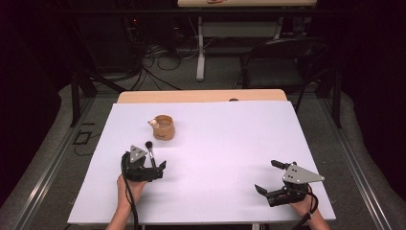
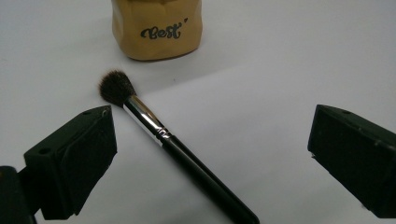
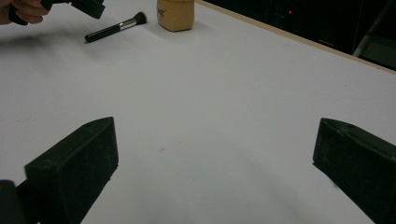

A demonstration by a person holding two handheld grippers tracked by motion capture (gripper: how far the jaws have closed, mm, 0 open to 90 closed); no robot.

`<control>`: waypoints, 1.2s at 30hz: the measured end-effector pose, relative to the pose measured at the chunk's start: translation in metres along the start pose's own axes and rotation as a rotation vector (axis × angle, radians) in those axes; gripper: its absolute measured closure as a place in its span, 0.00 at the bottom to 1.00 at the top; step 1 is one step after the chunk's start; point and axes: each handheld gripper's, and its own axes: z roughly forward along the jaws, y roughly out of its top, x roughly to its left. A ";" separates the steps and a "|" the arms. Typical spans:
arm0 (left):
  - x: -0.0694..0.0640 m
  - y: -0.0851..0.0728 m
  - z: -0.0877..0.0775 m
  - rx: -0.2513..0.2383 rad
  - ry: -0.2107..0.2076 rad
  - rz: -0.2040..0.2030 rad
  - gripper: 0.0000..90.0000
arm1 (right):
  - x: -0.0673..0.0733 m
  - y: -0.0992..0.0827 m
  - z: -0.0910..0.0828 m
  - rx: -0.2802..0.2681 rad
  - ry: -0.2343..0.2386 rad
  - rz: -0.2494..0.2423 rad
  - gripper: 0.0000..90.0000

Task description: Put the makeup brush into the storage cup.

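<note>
From the high view, the left gripper (image 1: 152,168) sits over the white sheet (image 1: 230,143), jaws spread around the handle of a makeup brush (image 1: 150,152) whose bristles point toward a tan cup (image 1: 163,127); the right gripper (image 1: 268,177) rests well apart, released. In the left gripper view, the brush (image 2: 173,147) lies flat between the parted jaws, untouched, the cup (image 2: 156,28) just beyond. In the right gripper view, the jaws gape over bare sheet (image 3: 224,116); brush (image 3: 114,28) and cup (image 3: 175,14) lie far off.

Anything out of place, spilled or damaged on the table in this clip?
Nothing stands out. The makeup brush lies flat on the white sheet between the open left tongs, just short of the tan pouch, which stands upright.
</note>
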 end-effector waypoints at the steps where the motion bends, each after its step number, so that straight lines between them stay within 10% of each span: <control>1: -0.001 0.001 0.002 0.007 0.007 -0.006 0.02 | 0.000 0.000 -0.001 0.002 0.002 -0.002 0.00; 36: 0.003 0.039 0.011 0.283 0.143 -0.142 0.05 | 0.006 0.002 0.000 0.001 0.025 -0.035 0.00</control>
